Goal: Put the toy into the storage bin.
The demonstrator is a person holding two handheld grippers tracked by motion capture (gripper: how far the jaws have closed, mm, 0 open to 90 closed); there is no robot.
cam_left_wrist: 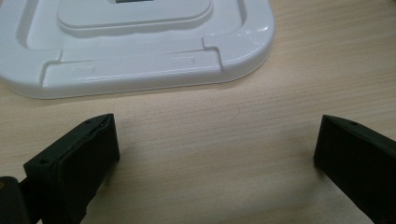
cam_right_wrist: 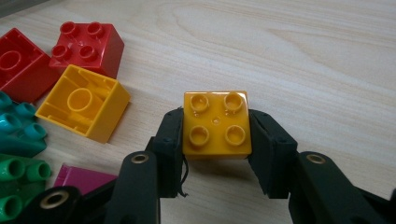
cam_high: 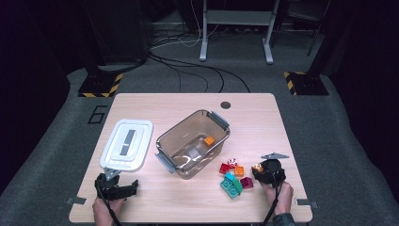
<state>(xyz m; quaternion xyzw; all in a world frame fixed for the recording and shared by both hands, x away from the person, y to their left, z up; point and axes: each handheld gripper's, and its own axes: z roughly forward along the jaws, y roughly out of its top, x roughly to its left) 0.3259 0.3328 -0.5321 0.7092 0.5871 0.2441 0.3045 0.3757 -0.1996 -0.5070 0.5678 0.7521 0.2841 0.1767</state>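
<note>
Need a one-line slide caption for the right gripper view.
Right gripper shut on a yellow four-stud plastic brick above the light wooden table, loose bricks lying nearby.

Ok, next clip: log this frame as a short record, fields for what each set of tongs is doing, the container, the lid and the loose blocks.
right tongs: shut on yellow block, studs up
left tongs: open, nothing between them, near white lid
clear container: open, one orange block inside
lid: flat on table, left of container
loose blocks: red, orange, teal, green, magenta, right of the container
</note>
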